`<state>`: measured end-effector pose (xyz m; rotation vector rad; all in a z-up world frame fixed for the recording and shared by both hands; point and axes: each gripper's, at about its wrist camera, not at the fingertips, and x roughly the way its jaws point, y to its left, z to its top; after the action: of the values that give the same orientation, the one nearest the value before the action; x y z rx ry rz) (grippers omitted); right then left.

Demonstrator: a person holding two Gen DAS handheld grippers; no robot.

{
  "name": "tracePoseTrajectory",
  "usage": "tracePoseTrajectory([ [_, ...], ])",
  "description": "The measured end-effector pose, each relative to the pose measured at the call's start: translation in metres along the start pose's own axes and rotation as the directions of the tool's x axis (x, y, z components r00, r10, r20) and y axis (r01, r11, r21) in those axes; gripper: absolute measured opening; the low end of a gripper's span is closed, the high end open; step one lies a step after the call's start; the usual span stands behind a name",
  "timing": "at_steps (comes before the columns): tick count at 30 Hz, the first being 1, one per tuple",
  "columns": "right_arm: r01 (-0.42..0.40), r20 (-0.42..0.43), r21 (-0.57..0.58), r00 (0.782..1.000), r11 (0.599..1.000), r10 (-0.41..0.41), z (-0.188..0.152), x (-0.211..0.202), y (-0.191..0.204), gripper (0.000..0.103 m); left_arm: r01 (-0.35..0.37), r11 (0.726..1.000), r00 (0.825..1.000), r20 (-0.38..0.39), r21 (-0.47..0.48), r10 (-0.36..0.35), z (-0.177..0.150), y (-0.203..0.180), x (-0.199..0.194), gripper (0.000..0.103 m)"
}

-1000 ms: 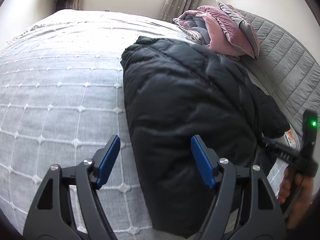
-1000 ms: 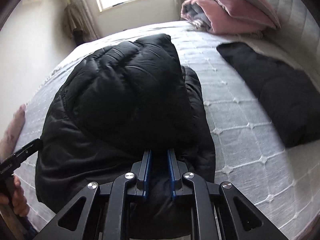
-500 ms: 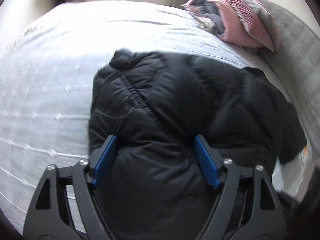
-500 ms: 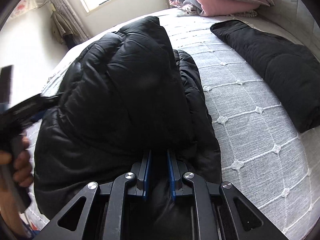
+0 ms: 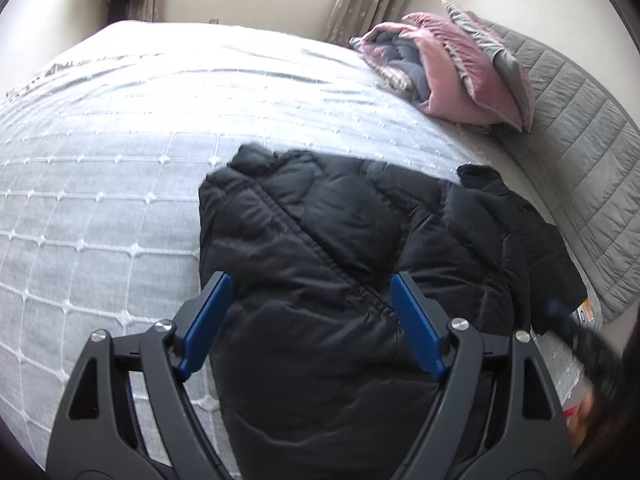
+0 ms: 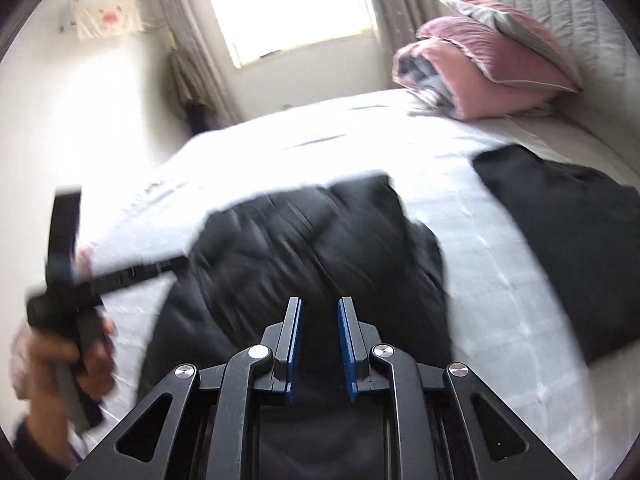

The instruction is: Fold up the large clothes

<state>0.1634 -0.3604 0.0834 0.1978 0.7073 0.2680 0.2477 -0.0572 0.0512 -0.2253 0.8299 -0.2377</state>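
**Black puffer jacket folded on the bed, grippers letting go**

A bulky black quilted puffer jacket (image 5: 332, 280) lies folded, lower centre, on the pale grey quilted bedspread (image 5: 100, 184). The left gripper (image 5: 310, 322) gapes wide, empty. The right gripper (image 6: 319, 342), jaws just parting, holds nothing. Only tidying seems left.

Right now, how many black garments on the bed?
2. The black puffer jacket lies folded on the near part of the bed, under both grippers. A second black garment lies flat to its right, toward the headboard. Others may be hidden outside the views.
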Motion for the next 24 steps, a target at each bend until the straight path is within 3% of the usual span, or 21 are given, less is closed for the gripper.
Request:
tracePoseTrajectory([
  [4, -0.141, -0.063, -0.03, 0.988, 0.99, 0.139, 0.035, 0.051, 0.014, 0.018, 0.019, 1.0, 1.0, -0.023, 0.016, -0.018, 0.006, -0.002, 0.016, 0.082],
  [9, -0.047, -0.182, -0.06, 0.983, 0.997, 0.035, 0.039, 0.112, 0.01, 0.014, -0.022, 0.999, 0.998, -0.052, 0.04, 0.024, 0.006, -0.005, 0.043, 0.082],
  [12, 0.039, -0.178, -0.066, 0.983, 0.997, -0.05, 0.039, 0.11, -0.008, 0.014, 0.004, 1.0, 0.998, -0.06, 0.006, -0.004, 0.001, 0.0, 0.053, 0.084],
  [14, 0.087, -0.169, -0.053, 0.981, 0.995, -0.095, 0.037, 0.11, -0.02, 0.014, -0.014, 0.999, 0.999, -0.044, 0.035, 0.015, -0.002, -0.007, 0.05, 0.084],
  [19, 0.074, -0.207, -0.021, 0.975, 0.997, -0.077, 0.017, 0.134, -0.03, 0.013, -0.037, 0.997, 0.999, -0.017, 0.066, 0.038, -0.007, -0.012, 0.045, 0.084],
  [24, -0.012, -0.188, 0.101, 0.982, 0.995, 0.031, 0.012, 0.133, -0.056, 0.012, -0.015, 0.999, 1.0, -0.009, 0.03, 0.015, -0.01, -0.005, 0.037, 0.084],
])
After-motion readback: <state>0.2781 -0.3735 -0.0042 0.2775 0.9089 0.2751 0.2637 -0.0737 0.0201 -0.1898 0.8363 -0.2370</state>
